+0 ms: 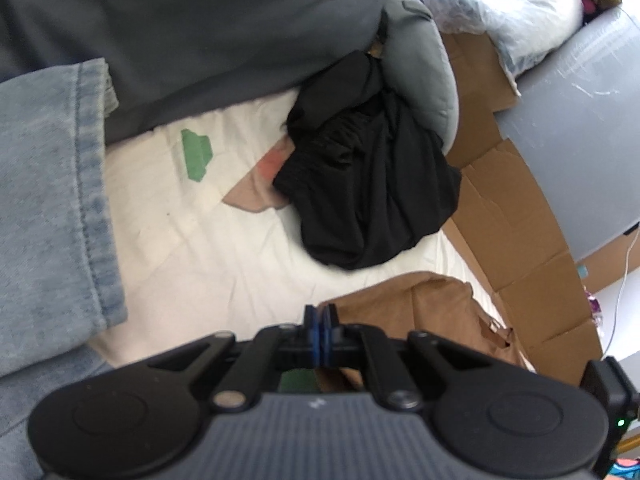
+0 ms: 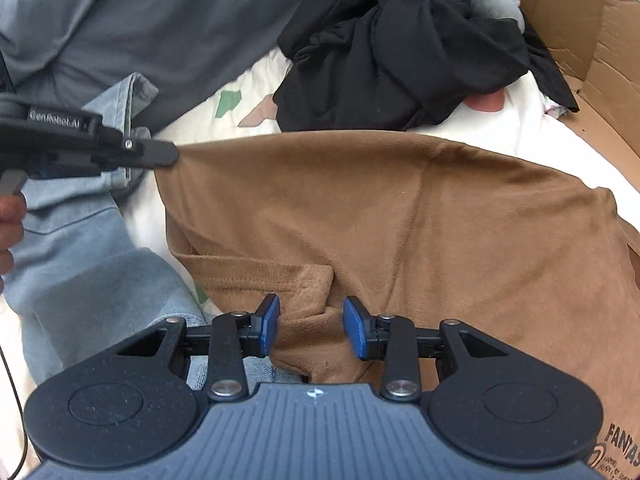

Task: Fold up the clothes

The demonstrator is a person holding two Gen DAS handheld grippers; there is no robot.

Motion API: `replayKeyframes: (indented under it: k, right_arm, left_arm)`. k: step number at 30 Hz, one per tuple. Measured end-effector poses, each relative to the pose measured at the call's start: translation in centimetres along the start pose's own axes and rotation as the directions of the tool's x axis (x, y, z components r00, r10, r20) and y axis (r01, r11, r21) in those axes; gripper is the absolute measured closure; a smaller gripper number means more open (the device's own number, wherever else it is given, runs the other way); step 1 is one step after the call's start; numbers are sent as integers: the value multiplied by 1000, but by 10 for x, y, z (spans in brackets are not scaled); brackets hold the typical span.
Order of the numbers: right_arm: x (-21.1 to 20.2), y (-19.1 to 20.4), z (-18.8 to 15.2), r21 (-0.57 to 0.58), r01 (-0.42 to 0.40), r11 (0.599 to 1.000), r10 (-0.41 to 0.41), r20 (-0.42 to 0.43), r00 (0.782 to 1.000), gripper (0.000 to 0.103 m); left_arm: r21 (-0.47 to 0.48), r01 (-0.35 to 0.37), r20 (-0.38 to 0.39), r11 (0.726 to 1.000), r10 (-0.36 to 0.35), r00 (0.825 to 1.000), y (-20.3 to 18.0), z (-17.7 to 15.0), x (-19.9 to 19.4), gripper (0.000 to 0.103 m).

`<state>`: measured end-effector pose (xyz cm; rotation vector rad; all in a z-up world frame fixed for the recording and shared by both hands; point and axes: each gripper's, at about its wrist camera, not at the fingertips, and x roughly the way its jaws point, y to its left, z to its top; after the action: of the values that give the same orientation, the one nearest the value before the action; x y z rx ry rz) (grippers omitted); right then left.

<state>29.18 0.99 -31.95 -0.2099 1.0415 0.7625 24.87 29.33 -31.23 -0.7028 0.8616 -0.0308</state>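
Observation:
A brown fuzzy garment [image 2: 400, 220] lies spread on the white bed sheet [image 2: 520, 132]. My left gripper [image 1: 321, 332] is shut on its far left corner; it shows in the right wrist view [image 2: 168, 154], pinching that corner. The garment also shows in the left wrist view [image 1: 420, 304]. My right gripper [image 2: 311, 326] is open, its blue pads either side of a folded flap at the garment's near edge. A crumpled black garment [image 2: 400, 48] lies beyond, also in the left wrist view [image 1: 368, 184].
Light blue jeans [image 1: 48, 208] lie at the left, with a grey garment [image 1: 200, 32] behind them. A grey pillow [image 1: 420, 64] sits at the back. Flattened cardboard [image 1: 520, 240] lines the bed's right side. The sheet [image 1: 200, 240] has green and pink patches.

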Motion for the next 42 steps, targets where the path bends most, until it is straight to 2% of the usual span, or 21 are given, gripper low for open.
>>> replayKeyframes:
  k: [2,3,6,14,19,23,25,26,27,28,30,34,38,42]
  right_arm:
    - [-2,6,1,-19,1,1000,-1,6,1000,64]
    - [-3,9,1,-28,1,1000,-1,9,1000,75]
    - [-13,15,4,-19,-7,1000,8,38,999,95]
    - [-38,33,16,57,-62,996,54,129,990,99]
    - [-37,47,16,66,-98,993,88,145,986,101]
    - [-22,58,14,82,-130,988,117,147,982,102]
    - [-14,65,9,77,-140,987,130,123,984,100]
    - [-11,69,6,68,-136,988,129,107,986,99]
    - [-11,71,4,65,-137,988,130,102,986,95]
    - [-15,71,0,67,-147,987,139,107,984,89]
    - [-24,70,-8,77,-155,985,145,123,982,59]
    - [-48,66,-22,117,-138,984,120,148,982,58]
    - [-66,61,-30,142,-92,986,68,166,984,58]
    - [-67,47,-33,180,-44,983,15,155,988,59]
  left_arm:
    - [-6,9,7,1000,-8,1000,1,2,-1,101]
    - [-11,13,13,1000,-13,1000,2,5,-3,100]
    - [-31,13,11,999,-12,1000,1,19,-7,101]
    - [62,-45,13,997,45,999,-18,65,-3,100]
    - [58,-86,-5,995,87,996,-13,79,13,101]
    - [57,-126,-13,990,127,992,-3,78,29,100]
    - [56,-143,-11,988,144,990,2,72,35,98]
    - [48,-163,-14,985,164,986,5,67,36,94]
    - [36,-181,-21,983,182,983,8,61,37,88]
    - [17,-192,-33,981,192,981,12,56,37,76]
    - [-14,-185,-32,983,185,982,17,46,30,73]
    - [-32,-170,-32,985,169,985,19,27,11,66]
    - [10,-137,-68,991,137,988,9,8,-5,66]
    - [61,-99,-118,993,105,987,-8,-14,-8,65]
